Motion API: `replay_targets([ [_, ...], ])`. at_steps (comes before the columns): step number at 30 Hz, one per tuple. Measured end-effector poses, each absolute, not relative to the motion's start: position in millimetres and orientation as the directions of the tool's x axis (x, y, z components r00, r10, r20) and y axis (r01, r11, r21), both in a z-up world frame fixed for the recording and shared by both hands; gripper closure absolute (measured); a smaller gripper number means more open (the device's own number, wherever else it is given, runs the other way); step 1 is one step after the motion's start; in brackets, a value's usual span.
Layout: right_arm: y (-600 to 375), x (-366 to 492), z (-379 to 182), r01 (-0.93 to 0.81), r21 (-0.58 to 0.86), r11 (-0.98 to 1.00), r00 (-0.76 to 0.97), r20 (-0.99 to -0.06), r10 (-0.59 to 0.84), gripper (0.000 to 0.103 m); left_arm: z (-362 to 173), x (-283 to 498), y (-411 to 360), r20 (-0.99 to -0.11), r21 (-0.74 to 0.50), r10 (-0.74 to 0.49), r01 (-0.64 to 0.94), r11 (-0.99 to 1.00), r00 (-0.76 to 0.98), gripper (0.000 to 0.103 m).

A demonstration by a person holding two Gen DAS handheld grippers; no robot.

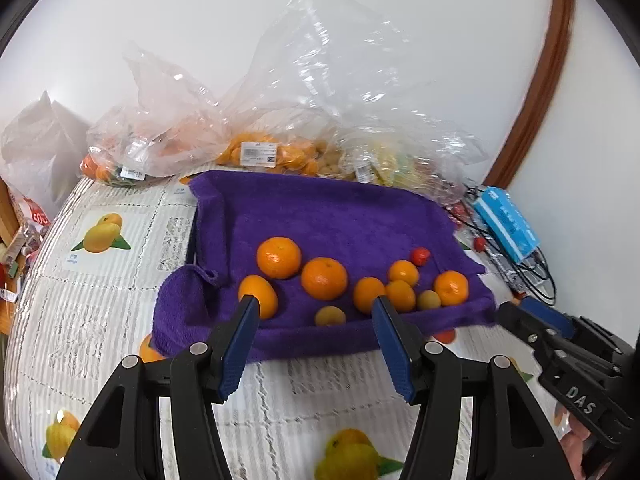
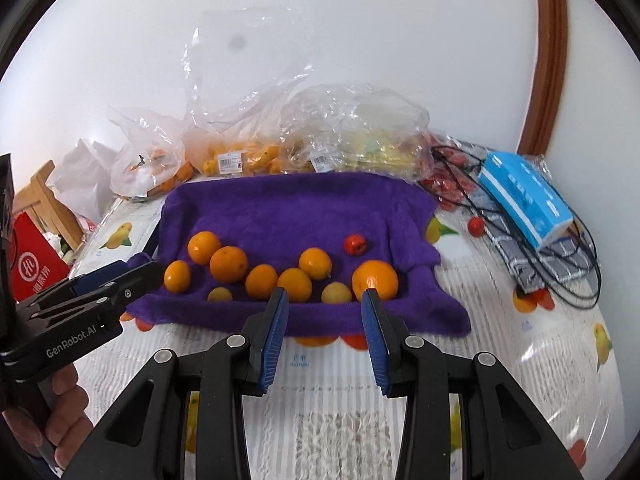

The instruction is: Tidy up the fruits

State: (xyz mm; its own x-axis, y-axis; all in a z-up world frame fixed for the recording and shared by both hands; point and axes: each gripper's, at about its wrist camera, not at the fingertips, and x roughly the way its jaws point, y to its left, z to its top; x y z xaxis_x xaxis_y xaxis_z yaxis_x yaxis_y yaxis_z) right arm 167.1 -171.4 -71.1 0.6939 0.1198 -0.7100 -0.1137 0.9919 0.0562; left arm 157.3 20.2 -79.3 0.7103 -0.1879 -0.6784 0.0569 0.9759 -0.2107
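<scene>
Fruit sat loose on the purple towel (image 1: 328, 216), centre frame in both views, bunched along its near edge: seven oranges, e.g. the big one (image 2: 375, 279) at the right of the row, two small yellowish fruits (image 1: 330, 316) and one small red fruit (image 2: 355, 244) further back. No grouping by kind was visible; oranges and small fruits lay mixed in one loose row. This fits either fruit laid out and still to be sorted, or a layout already finished; can't settle which.

Left gripper (image 1: 316, 312) had its jaws spread, holding nothing, low centre and just short of the towel edge. Right gripper (image 2: 324, 300) likewise spread and empty, its tips overlapping the big orange in the picture; contact not clear.

Hard to read: the plastic bags (image 1: 256, 128) across the upper middle hold more orange and yellow fruit, count and type blurred by glare. Loose red fruits (image 2: 476, 225) lay among cables by the blue box (image 2: 524, 196) at right. The tablecloth (image 1: 100, 280) has printed fruit pictures, easy to mistake for real pieces at the towel edge.
</scene>
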Motion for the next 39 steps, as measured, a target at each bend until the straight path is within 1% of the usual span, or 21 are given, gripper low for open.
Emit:
replay_targets([
  [5,-177,148,-70,-0.091,0.068,0.994,0.695,-0.71,0.112,0.064,-69,141,10,-0.671,-0.188,-0.178,0.067,0.98,0.72,0.047],
  [10,-182,126,-63,-0.048,0.06,0.997,0.705,-0.705,0.077,0.051,-57,118,1,-0.652,-0.115,-0.127,0.067,0.991,0.748,0.047],
  [13,-184,105,-58,-0.042,0.056,0.998,0.74,-0.668,0.069,0.046,-53,104,5,-0.62,-0.117,-0.116,0.055,0.992,0.776,0.047],
  [16,-189,91,-55,-0.047,0.088,0.995,0.751,-0.653,0.094,0.044,-47,91,7,-0.61,-0.137,-0.113,0.036,0.99,0.785,0.047],
  [18,-194,84,-48,-0.03,0.072,0.997,0.748,-0.66,0.07,0.044,-36,75,4,-0.582,-0.1,-0.06,0.001,0.995,0.811,0.047],
  [19,-196,79,-43,-0.018,0.065,0.998,0.756,-0.653,0.056,0.044,-30,67,3,-0.564,-0.091,-0.044,-0.01,0.996,0.825,0.045],
  [20,-200,73,-37,-0.012,0.069,0.998,0.766,-0.64,0.053,0.044,-25,58,2,-0.546,-0.09,-0.041,-0.01,0.996,0.837,0.04],
  [21,-204,66,-31,-0.013,0.085,0.996,0.777,-0.626,0.063,0.044,-19,49,0,-0.532,-0.092,-0.052,0.004,0.996,0.845,0.038],
  [23,-213,51,-19,-0.014,0.114,0.993,0.791,-0.607,0.08,0.035,-11,36,-3,-0.515,-0.089,-0.058,0.013,0.996,0.855,0.034],
  [24,-216,42,-13,-0.006,0.106,0.994,0.797,-0.601,0.069,0.027,-6,28,-5,-0.507,-0.085,-0.049,0.007,0.996,0.861,0.033],
  [26,-220,28,-2,0.016,0.081,0.997,0.819,-0.573,0.034,0.025,-1,15,-8,-0.496,-0.089,-0.047,0.003,0.996,0.867,0.029],
  [28,-223,12,8,0.01,0.061,0.998,0.837,-0.547,0.025,0.018,3,4,-10,-0.492,-0.099,-0.054,0.006,0.995,0.869,0.026],
  [29,-225,4,12,0.013,0.057,0.998,0.846,-0.532,0.019,0.017,5,-2,-11,-0.488,-0.102,-0.054,0.005,0.995,0.871,0.024],
  [31,-228,-10,20,0.016,0.053,0.998,0.866,-0.499,0.013,0.009,11,-11,-15,-0.481,-0.096,-0.045,-0.002,0.995,0.875,0.023],
  [34,-233,-26,28,0.009,0.061,0.998,0.883,-0.469,0.021,0.002,23,-25,-21,-0.462,-0.09,-0.054,0.014,0.996,0.885,0.022],
  [37,-237,-38,32,-0.005,0.084,0.996,0.888,-0.458,0.043,0.002,32,-37,-23,-0.435,-0.087,-0.054,0.018,0.996,0.899,0.019],
  [39,-238,-45,34,-0.006,0.073,0.997,0.893,-0.449,0.038,0.002,35,-42,-24,-0.433,-0.084,-0.049,0.014,0.996,0.9,0.018],
])
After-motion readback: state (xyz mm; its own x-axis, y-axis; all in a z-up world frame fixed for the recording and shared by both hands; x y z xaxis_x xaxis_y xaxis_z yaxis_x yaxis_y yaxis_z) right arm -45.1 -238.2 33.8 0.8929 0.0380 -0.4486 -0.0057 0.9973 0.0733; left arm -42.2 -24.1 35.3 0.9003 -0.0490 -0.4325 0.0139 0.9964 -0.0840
